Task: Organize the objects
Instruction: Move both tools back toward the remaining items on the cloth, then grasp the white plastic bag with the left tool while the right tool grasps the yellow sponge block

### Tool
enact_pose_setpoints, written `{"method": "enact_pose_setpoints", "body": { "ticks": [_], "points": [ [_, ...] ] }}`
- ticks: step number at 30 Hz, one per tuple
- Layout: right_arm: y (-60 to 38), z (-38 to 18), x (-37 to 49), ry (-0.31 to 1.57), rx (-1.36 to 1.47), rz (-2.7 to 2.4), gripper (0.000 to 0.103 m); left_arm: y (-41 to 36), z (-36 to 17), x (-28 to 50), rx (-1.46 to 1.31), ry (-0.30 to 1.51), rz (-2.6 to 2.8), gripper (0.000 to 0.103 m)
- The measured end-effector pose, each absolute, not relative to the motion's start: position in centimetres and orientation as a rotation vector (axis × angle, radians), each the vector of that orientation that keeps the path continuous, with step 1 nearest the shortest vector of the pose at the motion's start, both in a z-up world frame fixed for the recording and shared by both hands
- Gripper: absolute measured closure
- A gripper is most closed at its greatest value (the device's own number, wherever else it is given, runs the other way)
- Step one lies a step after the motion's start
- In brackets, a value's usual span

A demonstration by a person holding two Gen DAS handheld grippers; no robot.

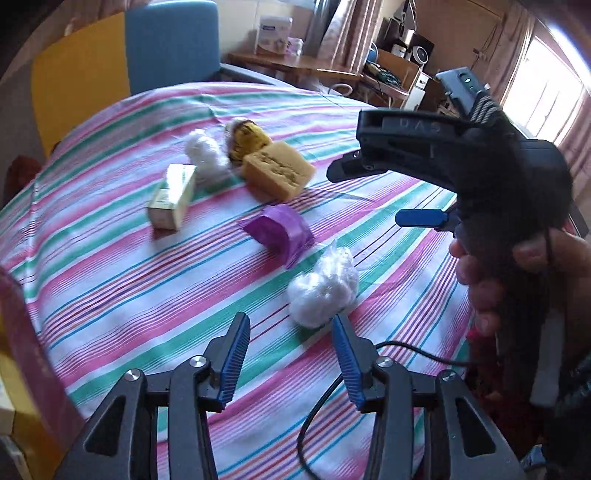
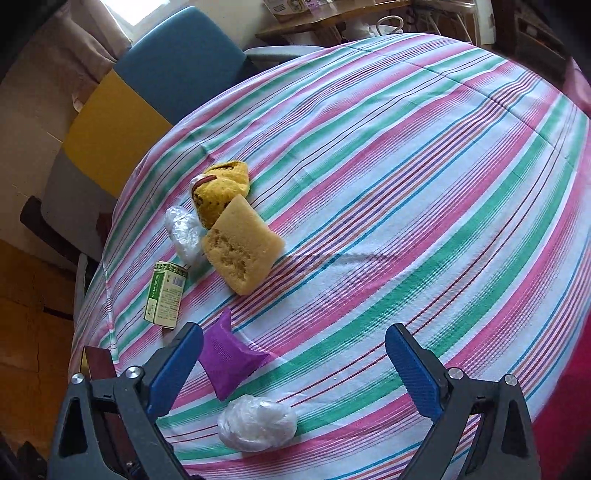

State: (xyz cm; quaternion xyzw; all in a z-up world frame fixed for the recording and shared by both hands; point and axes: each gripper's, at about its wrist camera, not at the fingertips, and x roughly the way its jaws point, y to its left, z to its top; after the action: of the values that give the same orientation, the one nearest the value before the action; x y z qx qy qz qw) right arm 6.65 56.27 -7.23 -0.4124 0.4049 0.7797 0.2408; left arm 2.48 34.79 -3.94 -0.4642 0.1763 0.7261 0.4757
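loosely, both grippers' jaws gape empty over a porous sponge block (image 2: 241, 254) and crinkly plastic wad (image 2: 256, 422).

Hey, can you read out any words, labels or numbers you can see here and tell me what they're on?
"DAS": raised letters on the right gripper body, faint.
Green box: printed text, too small to read.
Pack on the far desk: label blurred, unreadable.
Nothing else bears text.

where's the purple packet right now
The purple packet lies mid-table on the striped cloth, between the yellow sponge and the nearer plastic wad.
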Motion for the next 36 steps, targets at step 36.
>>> {"method": "enact_pose_setpoints", "body": {
  "ticks": [36],
  "points": [
    [49.1,-8.6,-0.6,0.564,-1.46,2.363,0.013,27.8,-7.8,3.0,-1.186,0.259,1.891,0.063]
  ]
}}
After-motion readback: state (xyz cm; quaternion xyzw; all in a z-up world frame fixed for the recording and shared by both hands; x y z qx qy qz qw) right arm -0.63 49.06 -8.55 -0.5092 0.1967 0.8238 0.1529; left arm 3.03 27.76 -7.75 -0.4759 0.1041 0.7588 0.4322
